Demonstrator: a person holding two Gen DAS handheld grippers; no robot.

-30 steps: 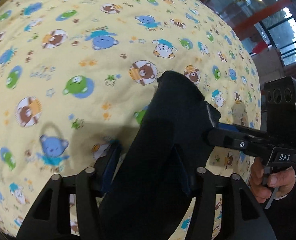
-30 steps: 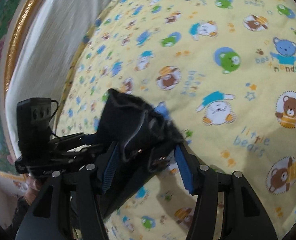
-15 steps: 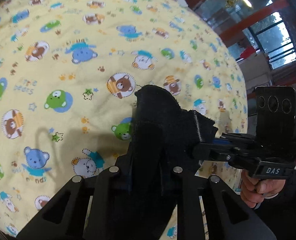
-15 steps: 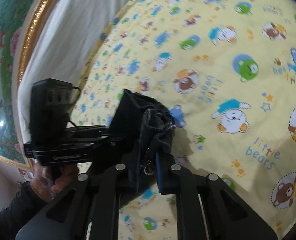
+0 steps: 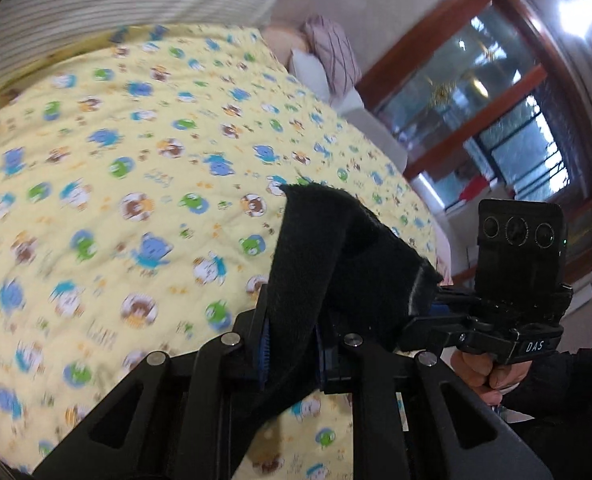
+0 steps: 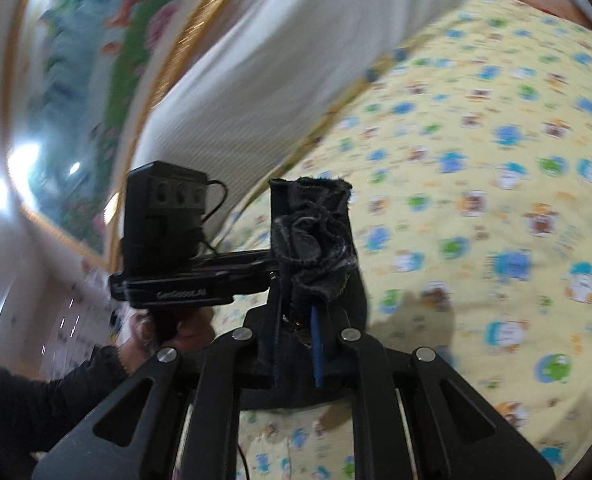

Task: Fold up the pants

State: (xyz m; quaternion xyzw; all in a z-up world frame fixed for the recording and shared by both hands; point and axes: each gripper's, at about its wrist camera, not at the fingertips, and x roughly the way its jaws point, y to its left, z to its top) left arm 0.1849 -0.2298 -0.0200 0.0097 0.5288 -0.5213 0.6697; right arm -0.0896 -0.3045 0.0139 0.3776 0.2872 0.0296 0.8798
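Left hand-held gripper (image 5: 292, 344) and right hand-held gripper (image 6: 296, 332) apparently clamped shut.

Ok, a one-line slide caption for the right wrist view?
Right gripper clamped on dark pants raised above the yellow bear-print quilt, left gripper gripping alongside.

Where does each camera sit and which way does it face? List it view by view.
Left wrist: on the left gripper, facing down across the yellow bedspread; right hand shows.
Right wrist: on the right gripper, facing the bedspread and white headboard; left hand shows.
Shared: the dark pants, clamped by both grippers, and the bedspread.
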